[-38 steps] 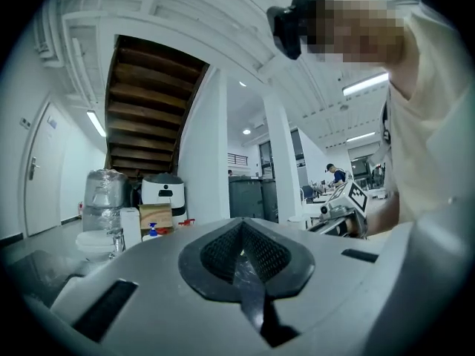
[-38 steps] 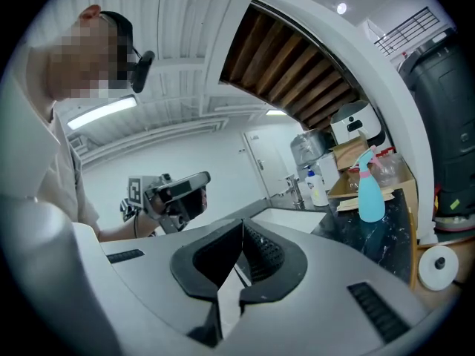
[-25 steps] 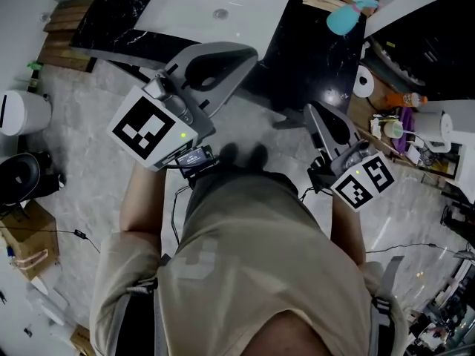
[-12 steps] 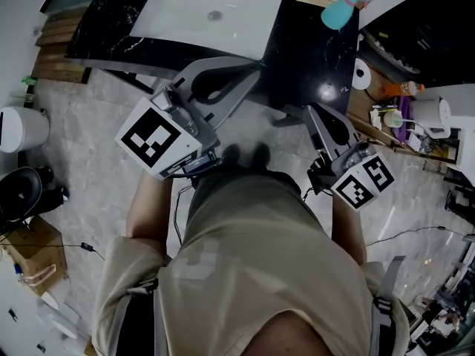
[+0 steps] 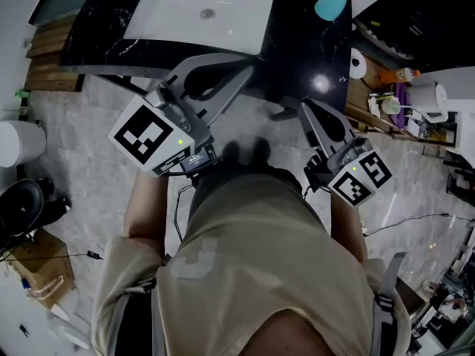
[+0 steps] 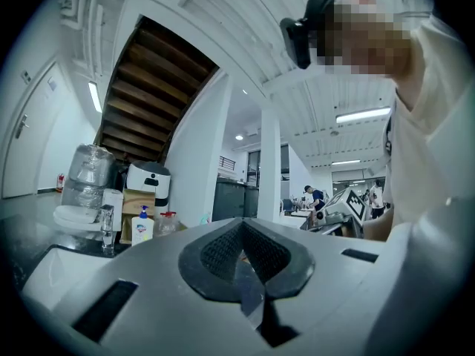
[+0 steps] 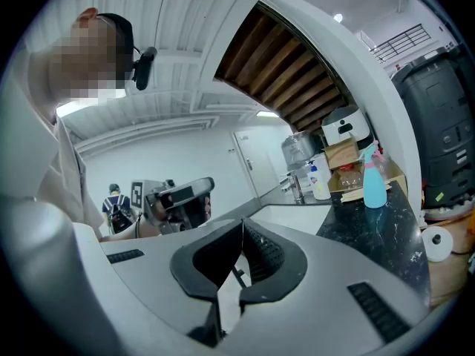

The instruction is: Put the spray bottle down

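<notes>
The teal spray bottle (image 5: 330,4) with a pink trigger stands upright on the black counter (image 5: 304,43), at the top of the head view. In the right gripper view the spray bottle (image 7: 373,180) stands alone on the dark counter top (image 7: 371,228), far beyond the jaws. My left gripper (image 5: 249,64) is shut and empty, level at the counter's front edge below the white sink (image 5: 200,10). My right gripper (image 5: 306,106) is also shut with nothing in it, short of the counter edge and well below the bottle. Each gripper view shows pads (image 6: 241,254) closed together on nothing (image 7: 241,232).
A hand-soap pump bottle (image 6: 142,227), a water jug (image 6: 90,175) and cardboard boxes (image 7: 343,153) stand at the counter's far end. A paper roll (image 5: 358,64) lies right of the counter beside cluttered shelves. A bin (image 5: 18,143) and a cardboard box (image 5: 44,265) stand on the floor at left.
The head view has drifted, so the counter and bottle sit higher in the frame. The left gripper has turned slightly; both grippers stay shut and empty.
</notes>
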### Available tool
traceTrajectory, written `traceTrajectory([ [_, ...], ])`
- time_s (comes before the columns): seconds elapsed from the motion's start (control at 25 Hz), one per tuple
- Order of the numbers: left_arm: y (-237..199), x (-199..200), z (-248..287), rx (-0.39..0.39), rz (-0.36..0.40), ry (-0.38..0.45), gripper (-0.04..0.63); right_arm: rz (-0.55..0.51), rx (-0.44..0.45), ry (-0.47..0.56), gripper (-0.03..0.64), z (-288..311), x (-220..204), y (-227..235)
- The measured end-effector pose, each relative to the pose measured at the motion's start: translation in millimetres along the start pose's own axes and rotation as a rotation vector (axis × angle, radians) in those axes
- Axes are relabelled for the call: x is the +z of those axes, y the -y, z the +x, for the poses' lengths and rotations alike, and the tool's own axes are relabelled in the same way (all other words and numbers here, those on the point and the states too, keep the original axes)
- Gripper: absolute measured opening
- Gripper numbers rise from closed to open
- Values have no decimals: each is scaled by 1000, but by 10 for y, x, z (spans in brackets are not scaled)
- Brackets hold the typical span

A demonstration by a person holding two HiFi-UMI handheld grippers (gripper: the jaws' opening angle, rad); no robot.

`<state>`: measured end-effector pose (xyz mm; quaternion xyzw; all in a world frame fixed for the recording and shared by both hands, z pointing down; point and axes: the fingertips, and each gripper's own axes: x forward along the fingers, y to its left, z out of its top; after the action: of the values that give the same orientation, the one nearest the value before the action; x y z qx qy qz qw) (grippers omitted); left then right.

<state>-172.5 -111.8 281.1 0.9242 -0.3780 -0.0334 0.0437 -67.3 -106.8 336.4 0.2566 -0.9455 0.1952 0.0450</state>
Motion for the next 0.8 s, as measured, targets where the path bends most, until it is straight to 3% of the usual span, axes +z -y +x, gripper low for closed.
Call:
traceTrajectory([
  [0.36, -53, -85, -49, -26, -62, 2, 9, -3, -29, -25, 21, 10, -60, -70],
  [0.8, -54, -144, 26, -30, -73, -2, 9, -29, -42, -45, 21, -13, -84, -20],
])
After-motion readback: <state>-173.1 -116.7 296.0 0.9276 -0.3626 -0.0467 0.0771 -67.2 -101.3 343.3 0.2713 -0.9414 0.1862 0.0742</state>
